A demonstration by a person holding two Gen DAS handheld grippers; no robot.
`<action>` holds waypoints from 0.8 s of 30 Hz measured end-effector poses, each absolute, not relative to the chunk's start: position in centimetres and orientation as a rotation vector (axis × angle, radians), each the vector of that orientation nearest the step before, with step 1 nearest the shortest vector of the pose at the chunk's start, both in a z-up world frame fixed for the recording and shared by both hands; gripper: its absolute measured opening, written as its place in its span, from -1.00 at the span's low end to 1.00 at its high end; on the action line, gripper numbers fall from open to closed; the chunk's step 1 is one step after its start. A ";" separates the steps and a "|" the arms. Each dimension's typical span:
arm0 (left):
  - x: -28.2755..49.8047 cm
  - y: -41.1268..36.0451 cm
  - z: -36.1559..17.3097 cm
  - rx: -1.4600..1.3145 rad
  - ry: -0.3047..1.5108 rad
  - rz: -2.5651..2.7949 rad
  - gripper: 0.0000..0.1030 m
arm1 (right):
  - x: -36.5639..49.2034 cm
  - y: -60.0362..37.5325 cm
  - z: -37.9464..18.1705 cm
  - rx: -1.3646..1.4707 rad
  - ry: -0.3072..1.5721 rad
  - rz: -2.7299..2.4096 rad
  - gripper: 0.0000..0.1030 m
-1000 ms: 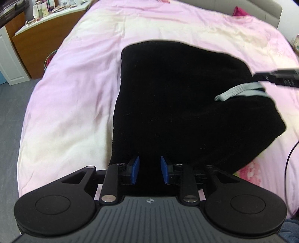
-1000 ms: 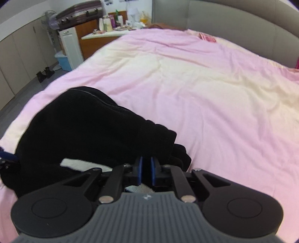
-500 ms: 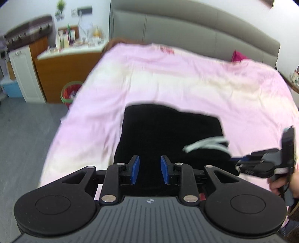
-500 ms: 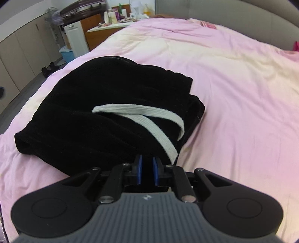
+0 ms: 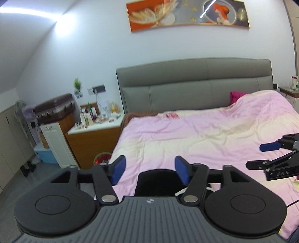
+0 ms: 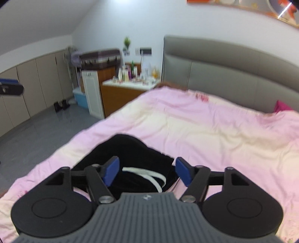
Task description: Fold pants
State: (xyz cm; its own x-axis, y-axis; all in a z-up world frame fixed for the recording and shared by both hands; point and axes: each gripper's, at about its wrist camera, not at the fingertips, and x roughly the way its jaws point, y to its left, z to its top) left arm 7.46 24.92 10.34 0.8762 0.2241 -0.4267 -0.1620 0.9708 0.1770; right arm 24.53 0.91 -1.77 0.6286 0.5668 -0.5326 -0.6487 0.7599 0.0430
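The jaws of the left gripper [image 5: 149, 169] stand released and wide apart, having just been opening, with nothing between the blue pads [image 5: 182, 172]. The jaws of the right gripper [image 6: 146, 171] are likewise released, having just been opening, and they grasp nothing. Both grippers hang in the air above the bed, clear of the cloth.

The folded black fleece pants [image 6: 130, 155] lie below them on the pink and cream quilt [image 6: 214, 134], near the foot edge of the bed and towards its left side. A white drawstring [image 6: 149, 174] curls over the top layer of the pants, at the end nearest the right gripper. In the left wrist view only a small dark part of the pants [image 5: 157, 179] shows between the gripper's arms.

Further out, the quilt spreads up to a grey padded headboard [image 5: 194, 87], with a magenta cushion [image 5: 235, 96] at the far right corner. Left of the bed stands a wooden bedside cabinet with a white top [image 5: 93, 138] crowded with bottles, and a red waste bin [image 5: 101, 158] sits on the grey floor beside it. A wide framed picture in orange and grey [image 5: 186, 15] hangs on the wall above the headboard.
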 end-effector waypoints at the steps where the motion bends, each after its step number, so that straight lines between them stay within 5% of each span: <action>1: 6.5 23.9 10.3 0.148 0.434 0.215 0.60 | 23.1 -0.1 -0.7 -0.145 0.525 0.701 0.39; 5: 3.3 20.6 9.1 0.176 0.361 0.288 0.80 | 16.8 -3.8 1.7 -0.119 0.396 0.673 0.82; 16: -2.0 15.9 2.1 0.056 0.429 0.288 0.83 | 3.5 -9.9 -1.2 -0.109 0.240 0.490 0.90; 24: -3.3 13.9 -2.7 -0.001 0.514 0.272 0.83 | 2.3 -10.8 -6.2 -0.079 0.320 0.441 0.90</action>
